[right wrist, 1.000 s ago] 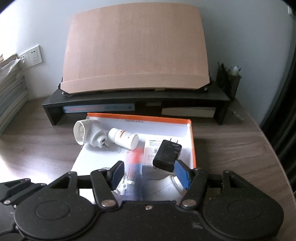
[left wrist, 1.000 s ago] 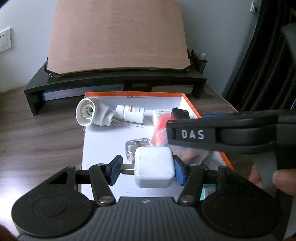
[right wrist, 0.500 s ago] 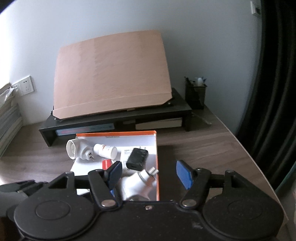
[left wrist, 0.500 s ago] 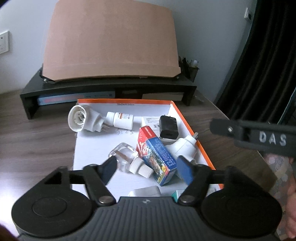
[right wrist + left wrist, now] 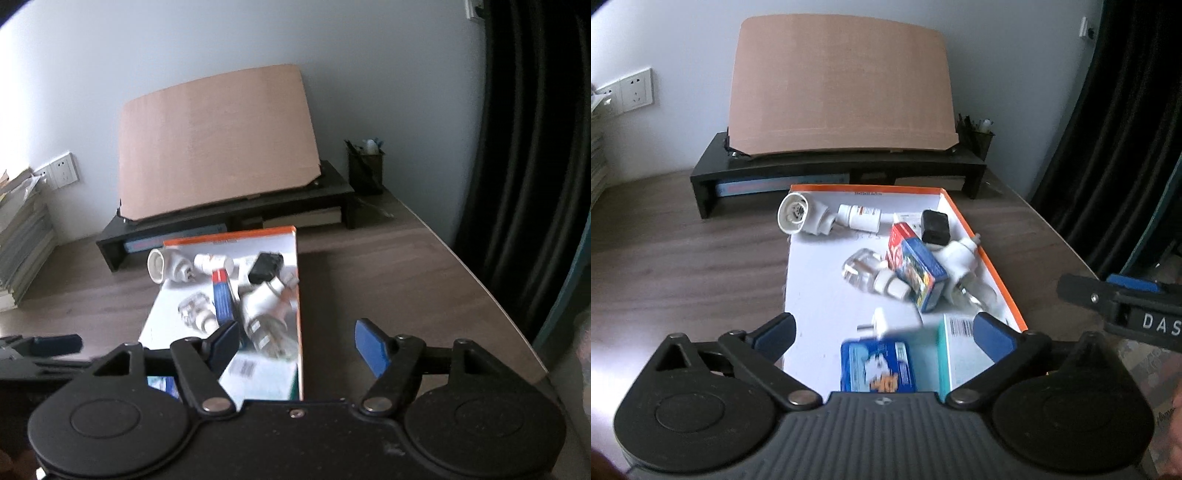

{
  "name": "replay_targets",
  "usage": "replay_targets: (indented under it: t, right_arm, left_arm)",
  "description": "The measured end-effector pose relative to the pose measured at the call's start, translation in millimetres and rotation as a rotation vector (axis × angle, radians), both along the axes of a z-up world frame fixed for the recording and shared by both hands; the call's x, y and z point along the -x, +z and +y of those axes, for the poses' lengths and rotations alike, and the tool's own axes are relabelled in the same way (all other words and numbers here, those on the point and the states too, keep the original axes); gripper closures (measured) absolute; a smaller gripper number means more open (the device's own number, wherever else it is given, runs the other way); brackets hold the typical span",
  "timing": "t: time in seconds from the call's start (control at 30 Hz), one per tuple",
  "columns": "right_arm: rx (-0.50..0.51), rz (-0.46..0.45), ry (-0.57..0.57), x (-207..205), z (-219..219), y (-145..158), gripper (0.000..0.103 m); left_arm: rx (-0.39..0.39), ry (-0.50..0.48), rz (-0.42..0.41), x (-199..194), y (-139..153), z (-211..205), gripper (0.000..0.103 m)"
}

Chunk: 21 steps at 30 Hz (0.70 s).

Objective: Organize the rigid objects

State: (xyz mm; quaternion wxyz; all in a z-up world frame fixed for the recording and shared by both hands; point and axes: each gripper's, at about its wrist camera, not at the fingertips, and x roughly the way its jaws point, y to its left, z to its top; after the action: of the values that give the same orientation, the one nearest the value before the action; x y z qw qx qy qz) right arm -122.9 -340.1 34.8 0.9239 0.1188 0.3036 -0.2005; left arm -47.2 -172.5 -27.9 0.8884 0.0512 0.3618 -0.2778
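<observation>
With its jaws just opened wide, the left tool (image 5: 882, 330) hangs above the white charger (image 5: 892, 322).

**Few readable marks**

White capitals "DAS" stand on the black body of the right tongs (image 5: 1123, 295), seen to the right of the left tongs (image 5: 882, 328). A barcode sits on the white-and-teal box (image 5: 960, 343) between the left tongs' fingers, its digits too small to read. Print on the tray's far rim (image 5: 868, 190), the small white bottle (image 5: 858, 216) and the coloured cartons is illegible.
</observation>
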Motion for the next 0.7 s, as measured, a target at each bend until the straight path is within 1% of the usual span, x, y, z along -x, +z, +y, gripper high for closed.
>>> replay_targets:
  t: [0.07, 0.13, 0.37, 0.5, 0.7]
  right_arm:
    - [-0.009, 0.019, -0.008, 13, 5, -3, 0.020]
    - [-0.032, 0.049, -0.003, 23, 14, -7, 0.020]
    - [-0.020, 0.133, 0.058, 43, 50, -15, 0.020]
    - [-0.032, 0.152, 0.071, 52, 61, -20, 0.020]
    - [-0.028, 0.148, 0.087, 58, 71, -19, 0.020]
  left_arm:
    - [-0.017, 0.009, 0.007, 6, -1, 4, 0.000]
    - [-0.035, 0.024, 0.037, 13, -2, 9, 0.000]
    - [-0.062, 0.068, 0.071, 34, -9, 24, 0.000]
    - [-0.085, 0.092, 0.080, 44, -11, 30, 0.000]
    - [-0.097, 0.109, 0.071, 53, -7, 35, 0.000]
